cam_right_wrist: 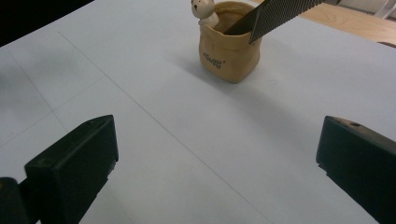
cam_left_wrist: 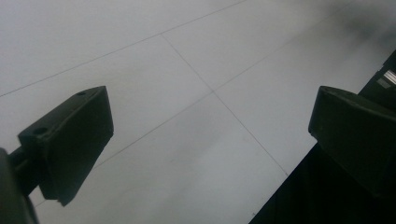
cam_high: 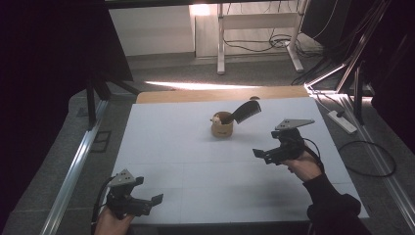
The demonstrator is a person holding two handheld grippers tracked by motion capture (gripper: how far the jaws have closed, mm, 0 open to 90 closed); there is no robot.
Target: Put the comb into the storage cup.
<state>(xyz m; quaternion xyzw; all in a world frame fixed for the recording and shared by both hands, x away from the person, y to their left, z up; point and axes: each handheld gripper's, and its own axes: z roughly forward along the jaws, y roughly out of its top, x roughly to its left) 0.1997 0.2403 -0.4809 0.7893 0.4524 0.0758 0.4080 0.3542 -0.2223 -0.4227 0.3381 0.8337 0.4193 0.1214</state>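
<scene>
Tan pot (cam_high: 222,126) well beyond right tool (cam_high: 262,155).

The left gripper (cam_high: 147,200) is hovering low at the near edge, jaws spread wide; the right gripper (cam_high: 262,154) is hanging farther forward, jaws likewise parted.

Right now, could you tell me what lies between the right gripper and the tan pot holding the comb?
Nothing: only bare white table separates the right gripper from the pot, per the right gripper view.
</scene>
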